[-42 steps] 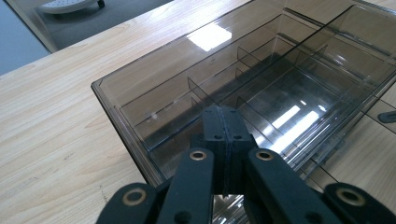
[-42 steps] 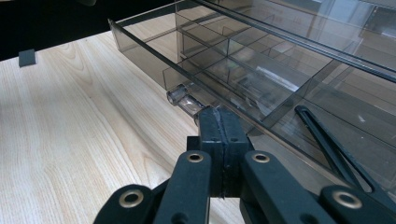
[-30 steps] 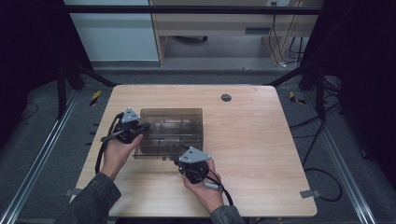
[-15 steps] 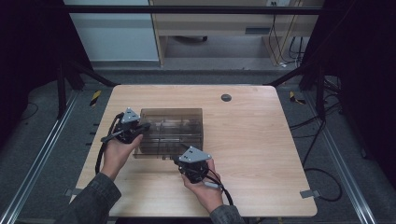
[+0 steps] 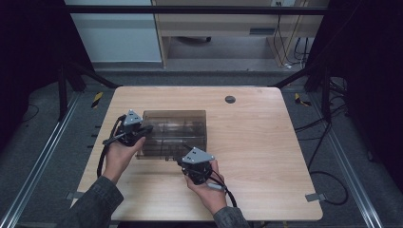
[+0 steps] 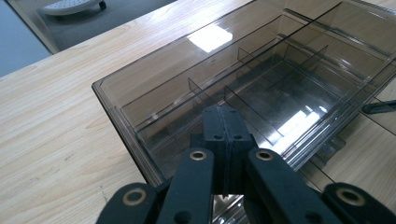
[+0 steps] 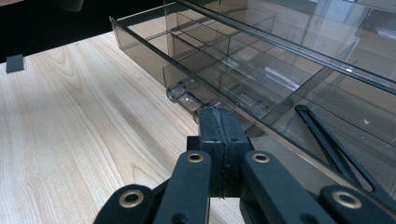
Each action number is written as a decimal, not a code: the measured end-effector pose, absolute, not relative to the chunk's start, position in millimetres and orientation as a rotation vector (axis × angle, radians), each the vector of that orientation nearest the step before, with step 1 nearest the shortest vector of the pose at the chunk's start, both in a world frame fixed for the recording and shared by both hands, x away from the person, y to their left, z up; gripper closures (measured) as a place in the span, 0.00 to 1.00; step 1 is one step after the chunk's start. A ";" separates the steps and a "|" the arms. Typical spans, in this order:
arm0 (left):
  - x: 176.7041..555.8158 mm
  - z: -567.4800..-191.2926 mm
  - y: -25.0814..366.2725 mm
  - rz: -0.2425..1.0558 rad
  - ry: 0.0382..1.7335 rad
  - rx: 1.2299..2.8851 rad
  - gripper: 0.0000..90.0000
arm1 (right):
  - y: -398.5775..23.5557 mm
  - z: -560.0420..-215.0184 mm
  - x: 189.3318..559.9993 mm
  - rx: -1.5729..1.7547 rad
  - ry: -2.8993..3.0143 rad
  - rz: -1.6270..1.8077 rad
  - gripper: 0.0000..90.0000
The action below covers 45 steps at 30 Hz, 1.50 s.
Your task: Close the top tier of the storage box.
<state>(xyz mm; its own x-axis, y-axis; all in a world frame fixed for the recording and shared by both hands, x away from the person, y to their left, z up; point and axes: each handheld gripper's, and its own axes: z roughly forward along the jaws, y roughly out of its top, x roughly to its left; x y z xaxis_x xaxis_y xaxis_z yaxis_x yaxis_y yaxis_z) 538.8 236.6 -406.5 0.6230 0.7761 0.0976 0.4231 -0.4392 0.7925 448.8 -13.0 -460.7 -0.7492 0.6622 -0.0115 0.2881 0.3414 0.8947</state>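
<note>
While both hands hold as they did a second ago, nothing has shifted. Left tongs (image 5: 145, 129), pressed together, rest at the box's (image 5: 176, 135) left wall; right tongs (image 5: 183, 161), also pressed together, touch its near latch (image 7: 184, 98). Opening probably comes next.

This looks like a lab or recording room set up for data capture. A plain wooden tabletop (image 5: 266, 142) with a round cable grommet (image 5: 230, 99) stands on grey carpet (image 5: 52, 156) inside a black metal frame (image 5: 71, 76). Aluminium rails (image 5: 40, 156) run along the floor on both sides, marked with yellow-black tape (image 5: 97, 99). Loose cables (image 5: 328, 137) trail across the floor, and light wooden office furniture (image 5: 218, 28) stands at the back.
</note>
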 end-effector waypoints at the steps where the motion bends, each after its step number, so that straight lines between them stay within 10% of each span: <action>1: 538.8 -406.4 236.6 0.591 0.937 2.083 1.00 | -13.0 -460.7 449.1 0.838 2.237 1.377 1.00; 45: 538.2 -406.8 236.5 0.598 0.937 2.081 1.00 | -13.1 -460.9 461.8 0.856 2.222 1.372 1.00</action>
<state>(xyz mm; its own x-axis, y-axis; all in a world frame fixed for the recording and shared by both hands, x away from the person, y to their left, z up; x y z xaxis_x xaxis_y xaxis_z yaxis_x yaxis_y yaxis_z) 538.2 236.5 -406.8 0.6206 0.7775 0.1021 0.4199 -0.4395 0.7941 461.8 -13.1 -460.9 -0.7372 0.6756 -0.0106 0.2931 0.3339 0.8959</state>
